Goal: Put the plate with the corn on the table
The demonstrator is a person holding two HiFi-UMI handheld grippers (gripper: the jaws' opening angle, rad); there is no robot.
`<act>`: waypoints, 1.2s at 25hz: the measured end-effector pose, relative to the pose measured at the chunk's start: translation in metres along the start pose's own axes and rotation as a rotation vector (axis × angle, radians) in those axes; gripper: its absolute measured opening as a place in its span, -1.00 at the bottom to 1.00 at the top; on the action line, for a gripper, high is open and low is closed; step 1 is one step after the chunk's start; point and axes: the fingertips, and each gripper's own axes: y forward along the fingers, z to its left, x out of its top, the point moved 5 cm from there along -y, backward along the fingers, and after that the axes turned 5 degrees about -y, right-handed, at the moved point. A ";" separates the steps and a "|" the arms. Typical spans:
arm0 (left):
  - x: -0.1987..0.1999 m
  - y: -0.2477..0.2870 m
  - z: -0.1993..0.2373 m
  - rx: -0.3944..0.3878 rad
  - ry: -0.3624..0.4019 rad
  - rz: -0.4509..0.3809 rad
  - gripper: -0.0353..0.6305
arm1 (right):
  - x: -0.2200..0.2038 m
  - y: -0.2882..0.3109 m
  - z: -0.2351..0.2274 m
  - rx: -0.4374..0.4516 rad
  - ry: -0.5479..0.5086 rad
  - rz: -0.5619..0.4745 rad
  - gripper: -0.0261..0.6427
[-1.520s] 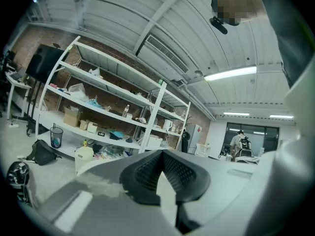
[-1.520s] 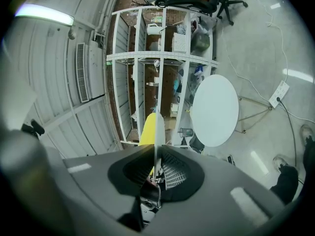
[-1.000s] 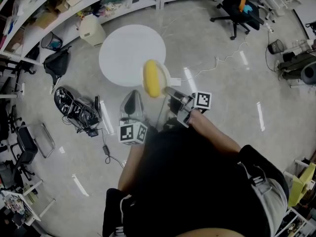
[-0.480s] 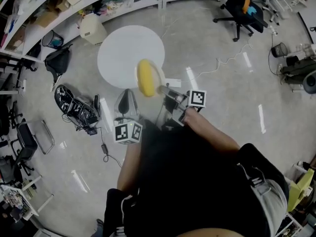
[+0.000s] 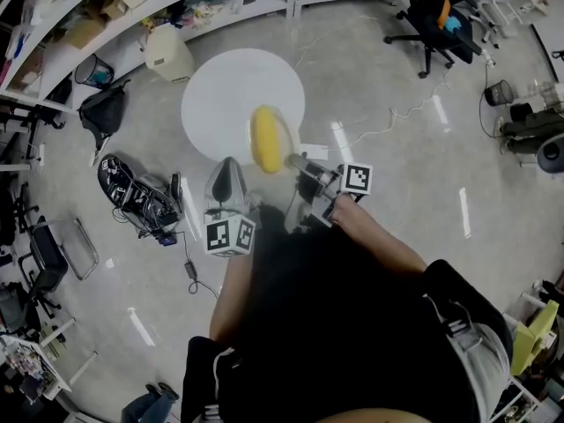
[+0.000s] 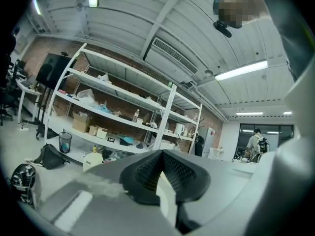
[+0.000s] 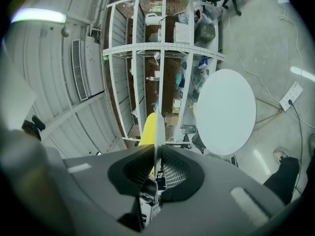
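A yellow corn cob (image 5: 267, 137) lies on a white plate (image 5: 287, 137) that I carry over the floor. In the head view it overlaps the near edge of the round white table (image 5: 231, 91). My right gripper (image 5: 298, 160) is shut on the plate's rim. In the right gripper view the plate (image 7: 156, 124) shows edge-on as a thin line between the pads of the right gripper (image 7: 156, 154), with the corn (image 7: 147, 130) to its left and the table (image 7: 225, 112) ahead. My left gripper (image 5: 227, 171) hangs beside the plate, holding nothing. In the left gripper view the left gripper (image 6: 161, 154) has its pads together.
Long white shelves (image 5: 132, 16) full of boxes run behind the table. A white bin (image 5: 169, 53) and a black bag (image 5: 101, 113) stand by them. A tangle of cables and gear (image 5: 141, 203) lies on the floor to the left. An office chair (image 5: 434, 16) stands at the far right.
Both grippers and the plate with the corn have drifted a little towards the round table, which now sits slightly lower and nearer in the head view. The grip on the plate is unchanged.
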 end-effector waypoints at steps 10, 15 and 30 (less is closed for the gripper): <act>0.027 0.010 0.055 -0.032 -0.020 -0.012 -0.88 | -0.016 0.050 0.001 0.012 0.004 -0.042 -0.77; 0.033 0.019 0.077 -0.066 -0.033 0.000 -0.88 | -0.019 0.073 0.003 0.021 0.010 -0.079 -0.77; 0.036 0.065 0.080 -0.165 -0.055 0.020 -0.88 | 0.007 0.072 -0.003 0.006 -0.020 -0.187 -0.77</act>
